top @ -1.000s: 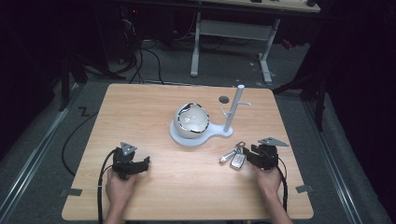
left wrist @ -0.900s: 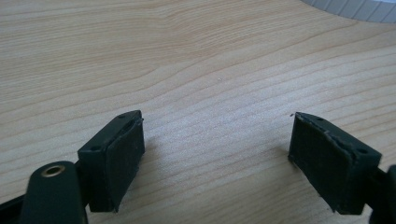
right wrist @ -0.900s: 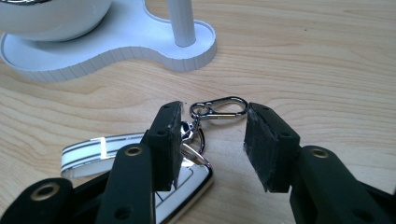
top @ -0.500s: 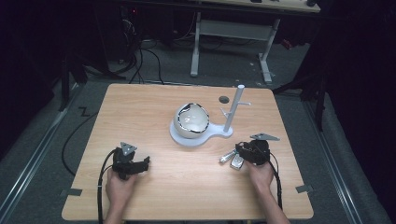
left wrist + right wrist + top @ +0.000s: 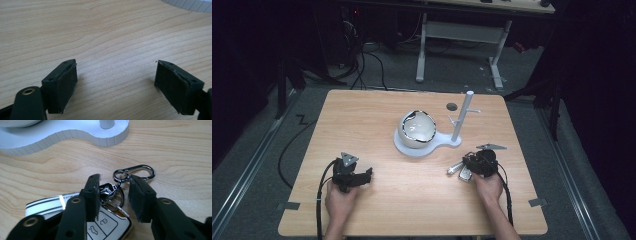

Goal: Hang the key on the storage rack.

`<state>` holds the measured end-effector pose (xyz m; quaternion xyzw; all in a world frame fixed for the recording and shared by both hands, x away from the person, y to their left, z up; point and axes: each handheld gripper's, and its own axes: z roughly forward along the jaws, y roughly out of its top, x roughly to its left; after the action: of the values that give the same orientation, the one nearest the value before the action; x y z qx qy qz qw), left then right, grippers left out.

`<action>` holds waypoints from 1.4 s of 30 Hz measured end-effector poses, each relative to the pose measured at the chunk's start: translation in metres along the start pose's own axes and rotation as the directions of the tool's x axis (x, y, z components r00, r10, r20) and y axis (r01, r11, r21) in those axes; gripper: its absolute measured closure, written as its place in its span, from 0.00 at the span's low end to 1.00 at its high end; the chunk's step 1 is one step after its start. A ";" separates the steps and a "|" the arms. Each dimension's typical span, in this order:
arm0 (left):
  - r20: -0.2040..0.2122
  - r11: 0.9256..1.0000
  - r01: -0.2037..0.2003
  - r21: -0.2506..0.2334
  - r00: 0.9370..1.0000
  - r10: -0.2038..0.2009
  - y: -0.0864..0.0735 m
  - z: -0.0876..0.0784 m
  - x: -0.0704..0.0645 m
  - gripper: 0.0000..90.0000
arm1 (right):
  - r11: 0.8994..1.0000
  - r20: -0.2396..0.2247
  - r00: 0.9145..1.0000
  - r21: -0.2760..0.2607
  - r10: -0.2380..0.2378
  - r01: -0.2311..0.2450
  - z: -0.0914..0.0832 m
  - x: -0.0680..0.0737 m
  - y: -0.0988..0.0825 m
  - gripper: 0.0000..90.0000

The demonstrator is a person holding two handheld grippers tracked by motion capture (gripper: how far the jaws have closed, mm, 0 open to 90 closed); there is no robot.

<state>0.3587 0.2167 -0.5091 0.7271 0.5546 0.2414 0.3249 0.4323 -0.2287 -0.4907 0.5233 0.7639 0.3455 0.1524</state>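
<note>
A bunch of keys [image 5: 459,171] lies on the wooden table at the front right: a white car fob [image 5: 107,225], a striped white tag [image 5: 47,205] and a silver carabiner [image 5: 140,171] on a ring. My right gripper [image 5: 113,192] is lowered over the bunch, and its jaws have just been closing. The key ring sits in the gap between them, and the pads do not clamp it from both sides. My left gripper [image 5: 116,80] rests open on bare wood at the front left [image 5: 368,174], with nothing between its fingers.
A white stand [image 5: 447,142] sits mid-table, carrying a cracked white globe [image 5: 417,127] and an upright post [image 5: 462,117] with small pegs. Its base edge [image 5: 75,137] lies just beyond the keys. A dark round hole [image 5: 452,106] marks the table behind it.
My right gripper has moved left and slightly down onto the key bunch, and its jaws have narrowed around the ring. The left gripper has stayed put.
</note>
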 end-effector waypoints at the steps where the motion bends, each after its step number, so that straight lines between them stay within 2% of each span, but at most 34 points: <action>1: 0.000 1.000 0.000 0.000 1.000 0.000 0.000 0.000 0.000 0.21 | 1.000 -0.008 1.000 0.002 -0.006 0.006 0.000 0.000 0.001 0.74; 9: 0.000 1.000 0.000 0.000 1.000 0.000 0.000 0.000 0.000 0.21 | 1.000 -0.012 1.000 0.002 0.014 -0.014 0.000 -0.006 0.002 0.77; 12: 0.000 1.000 0.000 0.000 1.000 0.000 0.000 0.000 0.000 0.21 | 1.000 0.004 1.000 -0.003 0.012 -0.012 -0.002 -0.009 0.003 0.88; 14: 0.000 1.000 0.000 0.000 1.000 0.000 0.000 0.000 0.000 0.21 | 1.000 0.003 1.000 -0.001 0.020 -0.020 -0.002 -0.012 0.002 0.90; 23: 0.000 1.000 0.000 0.000 1.000 0.000 0.000 0.000 0.000 0.21 | 0.999 0.024 0.999 -0.024 -0.030 0.031 -0.004 -0.012 0.002 0.95; 28: 0.000 1.000 0.000 0.000 1.000 0.000 0.000 0.000 0.000 0.21 | 0.996 0.009 0.999 -0.077 -0.034 0.035 -0.015 -0.014 0.002 0.95; 32: 0.000 1.000 0.000 0.000 1.000 0.000 0.000 0.000 0.000 0.21 | 0.990 -0.007 0.999 -0.132 -0.045 0.044 -0.032 -0.017 0.004 0.95; 33: 0.000 1.000 0.000 0.000 1.000 0.000 0.000 0.000 0.000 0.21 | 0.990 -0.007 0.999 -0.132 -0.045 0.044 -0.032 -0.017 0.004 0.95; 36: 0.000 1.000 0.000 0.000 1.000 0.000 0.000 0.000 0.000 0.21 | 0.983 -0.016 0.998 -0.175 -0.057 0.053 -0.047 -0.020 0.006 0.95; 40: 0.000 1.000 0.000 0.000 1.000 0.000 0.000 0.000 0.000 0.21 | 0.977 -0.020 0.998 -0.206 -0.065 0.059 -0.058 -0.020 0.009 0.95; 42: 0.000 1.000 0.000 0.000 1.000 0.000 0.000 0.000 0.000 0.21 | 0.971 -0.014 0.996 -0.227 -0.084 0.078 -0.066 -0.020 0.011 0.95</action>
<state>0.3587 0.2167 -0.5091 0.7270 0.5546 0.2414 0.3249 0.4090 -0.2687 -0.4385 0.4667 0.7421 0.4299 0.2160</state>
